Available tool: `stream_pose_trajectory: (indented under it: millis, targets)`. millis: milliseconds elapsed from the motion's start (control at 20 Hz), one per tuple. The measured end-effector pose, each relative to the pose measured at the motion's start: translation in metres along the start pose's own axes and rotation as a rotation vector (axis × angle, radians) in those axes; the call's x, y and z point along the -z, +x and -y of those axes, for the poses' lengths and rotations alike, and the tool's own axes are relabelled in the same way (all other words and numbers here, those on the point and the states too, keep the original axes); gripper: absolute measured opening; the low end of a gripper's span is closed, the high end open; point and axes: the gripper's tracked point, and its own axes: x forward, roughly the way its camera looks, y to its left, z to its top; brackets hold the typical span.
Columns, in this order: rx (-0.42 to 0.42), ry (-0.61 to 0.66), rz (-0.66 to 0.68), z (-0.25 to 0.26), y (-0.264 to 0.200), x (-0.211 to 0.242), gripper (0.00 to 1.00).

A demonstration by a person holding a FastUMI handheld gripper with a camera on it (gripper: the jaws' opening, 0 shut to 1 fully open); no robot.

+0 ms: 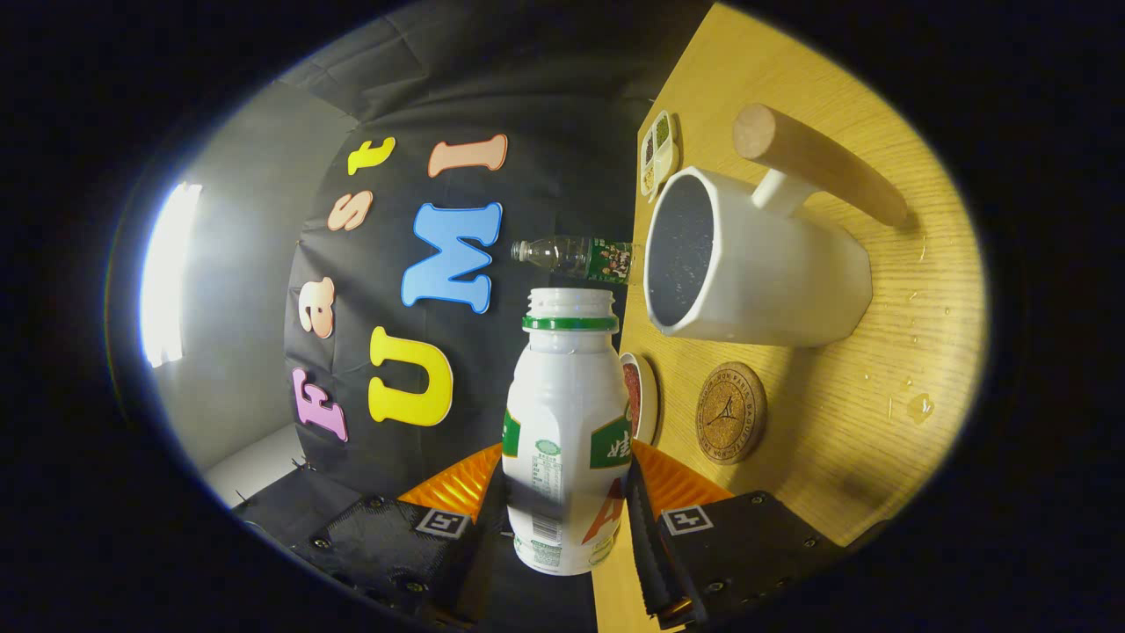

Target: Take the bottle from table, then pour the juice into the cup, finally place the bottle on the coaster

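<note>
On the table [888, 413], which fills the right of the frame because my view is rolled on its side, the white cup [756, 264] sits right of centre with its dark mouth facing the bottle, and the cork coaster [730, 412] lies just below it. My gripper [567, 519] has both fingers pinched on the lower body of the juice bottle [567, 422] at bottom centre. Its long axis runs straight ahead from the fingers, the open neck ending short of the cup's rim, so I judge the pour needs it carried closer.

bottle [567, 431] filling the gap between the fingers [650, 527], cup [747, 264] close beyond, coaster [730, 412] unobstructed beside it on bare table [879, 396]
</note>
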Motion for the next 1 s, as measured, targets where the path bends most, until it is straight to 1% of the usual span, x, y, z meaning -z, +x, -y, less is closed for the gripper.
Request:
stream_pose_trajectory:
  millis: [400,500,700,1000]
  targets:
    - [-0.034,0.079,0.023,-0.0047,0.0015,-0.0058,0.64]
    - [-0.053,0.1,0.031,-0.0076,0.001,-0.0075,0.65]
    - [-0.059,0.113,0.035,-0.007,0.0003,-0.0084,0.65]
    - [-0.088,0.165,0.039,-0.0079,0.0018,-0.0082,0.65]
